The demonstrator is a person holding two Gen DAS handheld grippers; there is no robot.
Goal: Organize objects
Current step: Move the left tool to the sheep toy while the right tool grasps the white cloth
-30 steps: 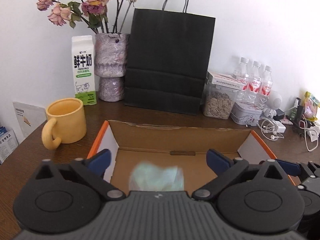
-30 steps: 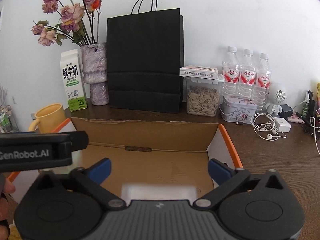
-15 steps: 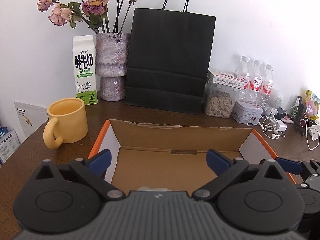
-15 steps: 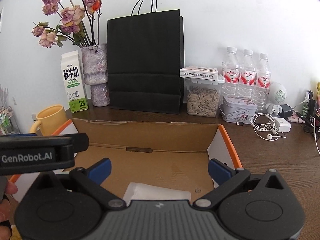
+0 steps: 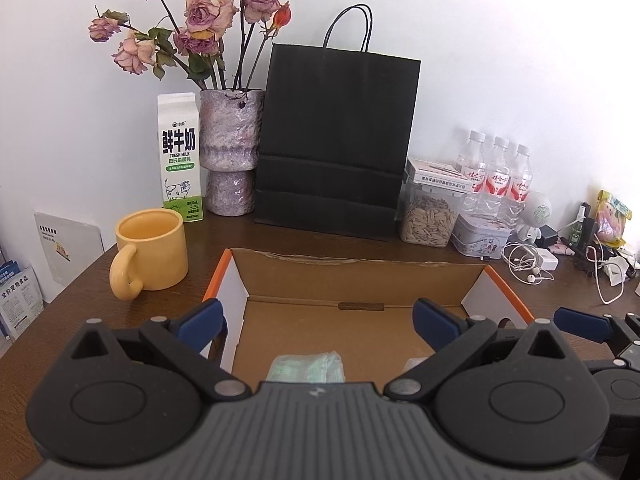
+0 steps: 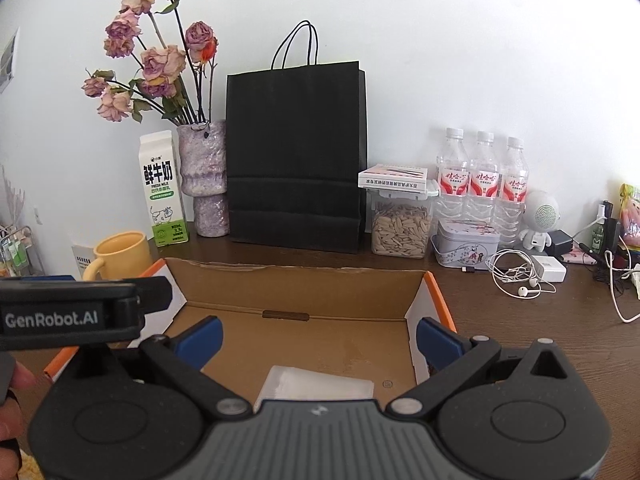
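Observation:
An open cardboard box (image 5: 362, 276) with orange edges lies on the brown table; it also shows in the right wrist view (image 6: 300, 284). A pale green folded packet (image 5: 306, 366) lies on its floor near my left gripper (image 5: 318, 318), which is open and empty above the box's near end. A clear white packet (image 6: 316, 384) lies on the box floor below my right gripper (image 6: 318, 338), also open and empty. The left gripper's body (image 6: 80, 312) shows at the left of the right wrist view.
A yellow mug (image 5: 150, 250) stands left of the box. Along the wall stand a milk carton (image 5: 179, 158), a vase of dried roses (image 5: 231, 152), a black paper bag (image 5: 336, 140), a seed jar (image 5: 432, 216), a tin (image 5: 480, 234), three water bottles (image 5: 496, 172), earphones and cables (image 6: 520, 276).
Both grippers have pulled back and risen a little from the box. The pale green packet now lies still on the box floor; the white packet shows more fully.

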